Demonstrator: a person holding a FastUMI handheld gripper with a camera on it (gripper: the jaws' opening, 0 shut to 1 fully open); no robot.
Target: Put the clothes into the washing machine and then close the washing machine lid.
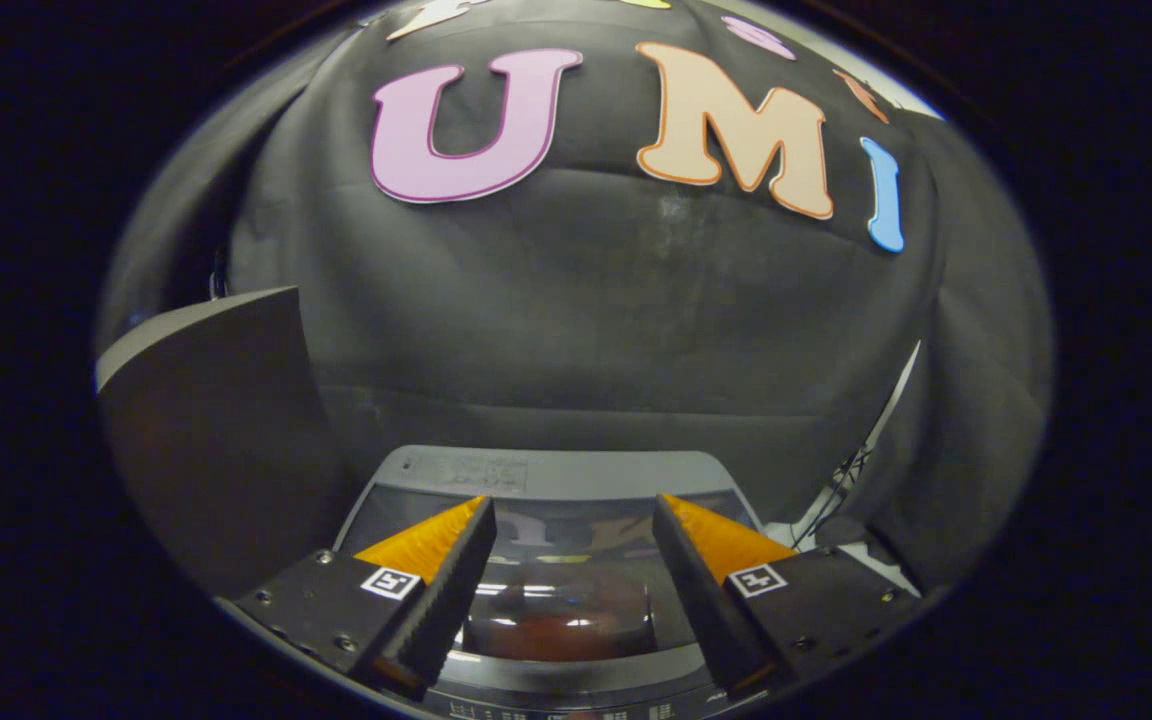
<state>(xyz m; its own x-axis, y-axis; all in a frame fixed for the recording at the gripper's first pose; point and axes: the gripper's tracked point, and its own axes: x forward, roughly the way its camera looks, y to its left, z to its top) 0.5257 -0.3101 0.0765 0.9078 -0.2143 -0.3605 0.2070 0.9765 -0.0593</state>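
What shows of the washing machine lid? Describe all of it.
The washing machine lid lies flat and closed on top of the grey machine, below and between the fingers of the open tongs, which hold nothing and do not visibly touch it. It looks like dark, glossy glass or clear plastic in a grey frame, with bright reflections on it. Something reddish shows through or on the pane; which cannot be told. A grey rear panel runs behind it, a control strip along its near edge.

Washing machine (556,475) front cut off below gripper (569,520); drum contents under glossy lid (561,600) indistinct (reflections).
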